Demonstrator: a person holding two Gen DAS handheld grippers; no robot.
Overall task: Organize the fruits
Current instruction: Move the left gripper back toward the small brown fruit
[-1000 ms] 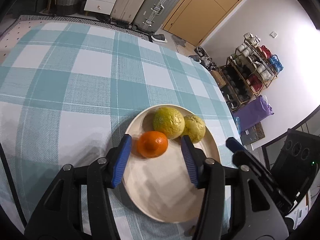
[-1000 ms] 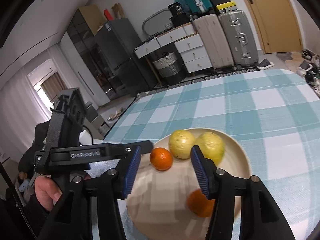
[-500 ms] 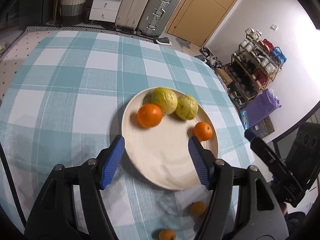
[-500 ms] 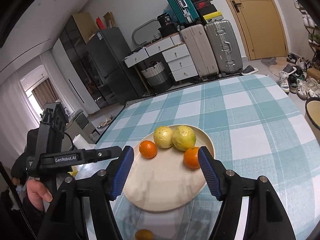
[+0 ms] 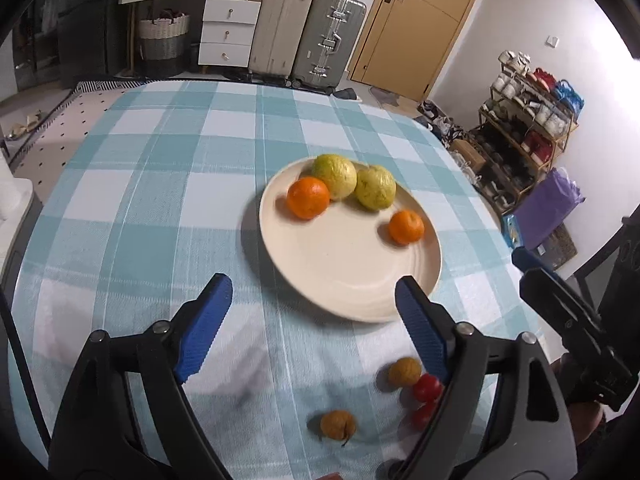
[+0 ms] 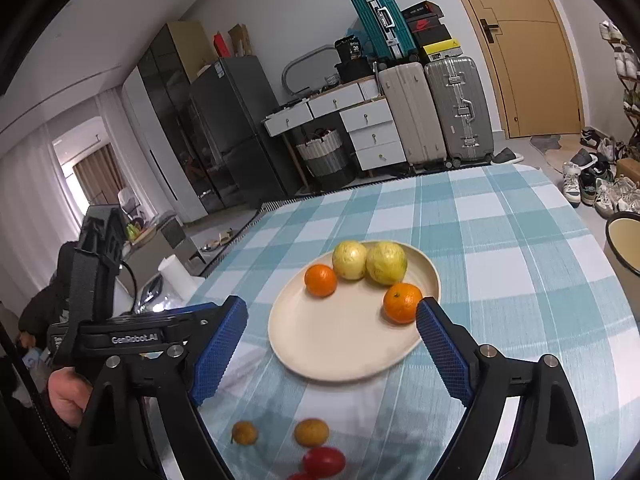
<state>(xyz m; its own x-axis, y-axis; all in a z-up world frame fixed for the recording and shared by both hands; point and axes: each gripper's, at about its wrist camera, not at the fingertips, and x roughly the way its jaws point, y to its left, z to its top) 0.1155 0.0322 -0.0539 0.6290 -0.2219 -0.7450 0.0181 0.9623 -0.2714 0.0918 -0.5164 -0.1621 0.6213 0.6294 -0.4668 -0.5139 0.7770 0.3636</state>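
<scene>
A cream plate (image 5: 352,276) (image 6: 340,344) on the checked tablecloth holds two oranges (image 5: 308,197) (image 5: 406,226) and two yellow-green fruits (image 5: 334,170) (image 5: 375,188). The same fruits show in the right wrist view: oranges (image 6: 320,279) (image 6: 402,302), yellow-green fruits (image 6: 349,259) (image 6: 386,262). Small brown fruits (image 5: 404,372) (image 5: 338,424) (image 6: 311,432) (image 6: 245,433) and red cherry tomatoes (image 5: 427,387) (image 6: 323,461) lie on the cloth in front of the plate. My left gripper (image 5: 314,318) and right gripper (image 6: 330,342) are both open and empty, held back from the plate.
The table's far edge faces suitcases (image 5: 304,36), drawers and a door. A shoe rack (image 5: 528,120) stands at the right. A dark-rimmed bowl (image 6: 624,240) sits at the table's right edge. The other gripper shows at the right (image 5: 572,328) and left (image 6: 100,280).
Both grippers have pulled back and up from the plate. A second orange now rests on the plate. The small fruits and tomatoes near the front have come into view.
</scene>
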